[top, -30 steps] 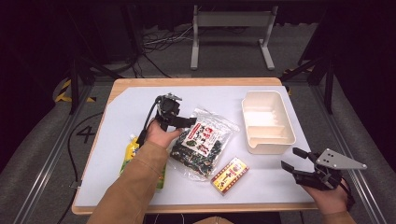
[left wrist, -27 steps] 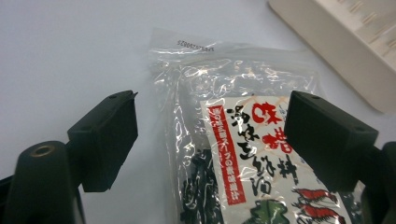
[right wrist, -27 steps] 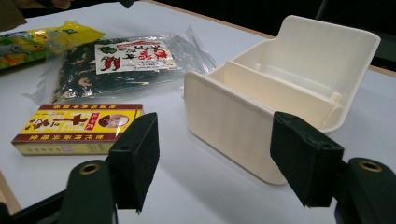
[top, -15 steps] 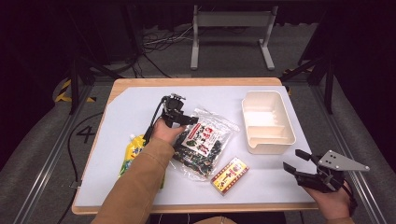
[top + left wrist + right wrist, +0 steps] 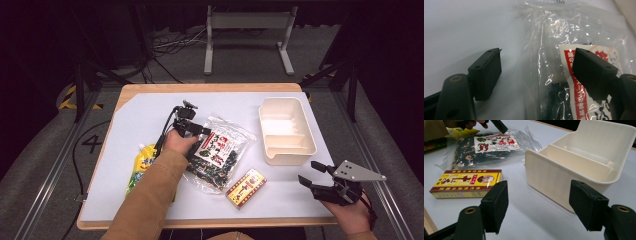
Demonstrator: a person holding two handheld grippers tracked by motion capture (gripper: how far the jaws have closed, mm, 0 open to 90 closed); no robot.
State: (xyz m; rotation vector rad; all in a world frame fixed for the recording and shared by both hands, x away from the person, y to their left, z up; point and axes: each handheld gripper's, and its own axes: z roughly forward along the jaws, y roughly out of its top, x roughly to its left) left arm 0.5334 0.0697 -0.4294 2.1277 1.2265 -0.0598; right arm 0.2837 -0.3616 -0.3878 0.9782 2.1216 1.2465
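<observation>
Left gripper view has the left hand-held gripper spread over the far edge of the crinkly clear plastic bag of dark dried pieces with a red-and-white label, mid-surface. Better to settle lower and pinch the empty seal strip, since that slick film slips.

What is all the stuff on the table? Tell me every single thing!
Clear bag: 1, see-through with dark bits and a red-white label, middle of table.
Box: 1, yellow and red, flat near the front edge.
Tub: 1, cream, divided, right side.
Pouch: 1, yellow-green, left, partly under the sleeve.
Table: 1, white top, wooden rim.
Left gripper: 1, black, open at the bag's edge.
Right gripper: 1, black, open, front right corner.
</observation>
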